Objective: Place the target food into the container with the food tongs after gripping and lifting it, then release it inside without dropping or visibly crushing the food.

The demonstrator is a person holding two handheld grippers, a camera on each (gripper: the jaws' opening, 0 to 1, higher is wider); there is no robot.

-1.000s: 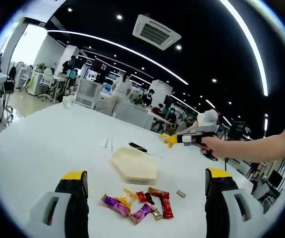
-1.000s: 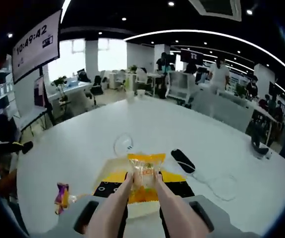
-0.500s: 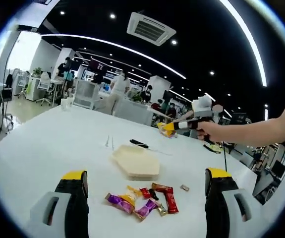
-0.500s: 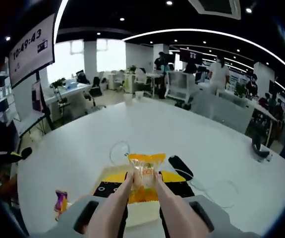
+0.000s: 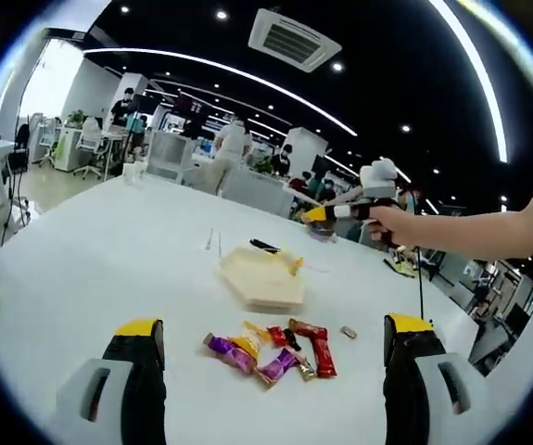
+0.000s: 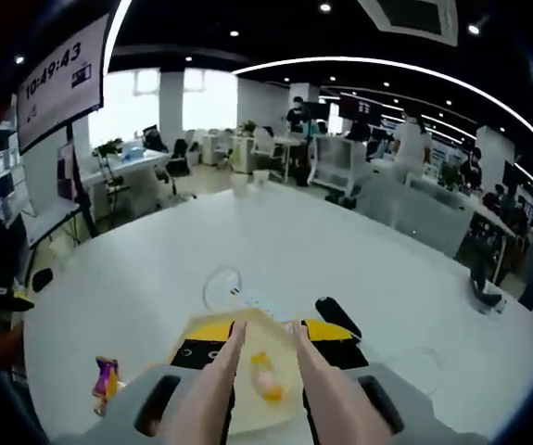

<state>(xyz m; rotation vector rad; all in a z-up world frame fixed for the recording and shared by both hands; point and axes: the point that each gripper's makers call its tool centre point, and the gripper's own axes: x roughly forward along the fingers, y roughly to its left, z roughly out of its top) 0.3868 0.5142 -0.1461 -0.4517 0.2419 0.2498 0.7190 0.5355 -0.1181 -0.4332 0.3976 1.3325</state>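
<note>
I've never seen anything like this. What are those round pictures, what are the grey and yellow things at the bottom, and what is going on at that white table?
No robot here: a person holds a hand tool with two jaws in each hand, and a wide-angle camera rides on each, hence the round pictures.

In the left gripper view, the left gripper has its grey, yellow-tipped jaws spread wide, holding nothing. Ahead on the white table lie a cluster of wrapped candies and a pale six-sided container. Farther off, the person's hand holds the other tool.

In the right gripper view, the right gripper carries pale food tongs, looking down over the same container. A small yellow food packet lies inside it, between the tong arms. One stray candy lies to the left.

Whether the tongs touch the packet is hard to tell.
</note>
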